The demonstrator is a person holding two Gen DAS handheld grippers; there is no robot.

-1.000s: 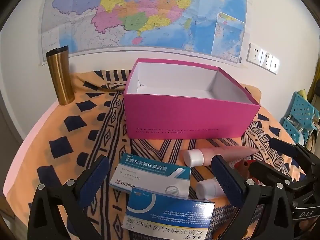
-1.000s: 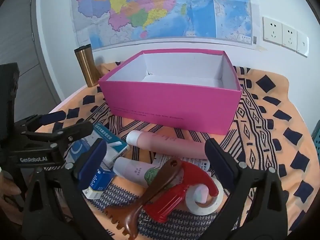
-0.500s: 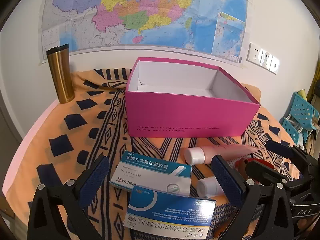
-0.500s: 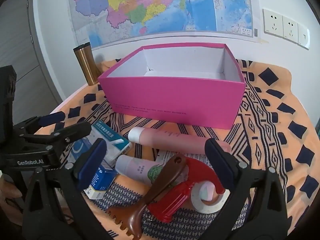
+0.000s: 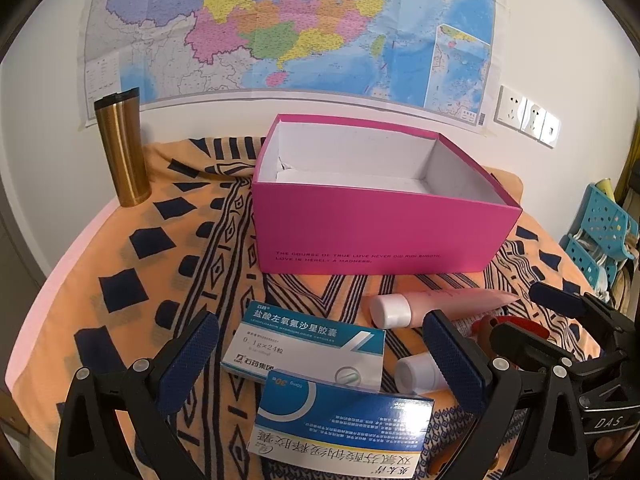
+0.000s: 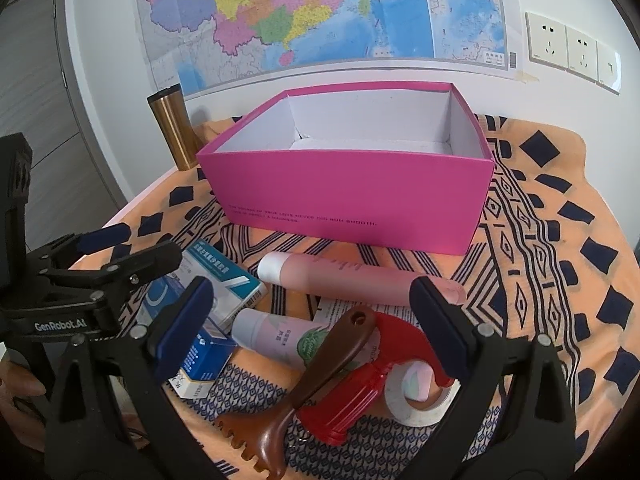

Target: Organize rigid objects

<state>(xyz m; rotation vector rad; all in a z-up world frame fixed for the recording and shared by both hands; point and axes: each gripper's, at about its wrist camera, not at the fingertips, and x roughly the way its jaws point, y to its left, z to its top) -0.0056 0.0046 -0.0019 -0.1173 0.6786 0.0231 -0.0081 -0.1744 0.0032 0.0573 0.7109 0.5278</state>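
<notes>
My left tongs (image 5: 320, 360) are spread wide and grip nothing. Between their tips lie two medicine boxes: a white and teal one (image 5: 304, 346) farther out, and a blue one (image 5: 344, 424) nearer me, overlapping its near edge. Just past my left tongs' right tip lie a pink tube (image 5: 440, 306) with a white cap and a shorter white-capped tube (image 5: 416, 372).

My right tongs (image 6: 312, 320) are also spread wide and empty. Between their tips sit a brown comb-like scraper (image 6: 320, 364) crossing over a red tape dispenser (image 6: 368, 380) with its white tape roll (image 6: 416, 404). Beyond them lie the short tube and then the long pink tube. The medicine boxes are off my right tongs' left tip, where my left tongs reach in.

Ahead of both tongs stands an open pink box (image 5: 380, 232), its white inside bare. A gold tumbler (image 5: 122, 148) stands upright to its left by the wall, all on an orange patterned cloth (image 5: 120, 280). A map (image 5: 288, 28) hangs above.
</notes>
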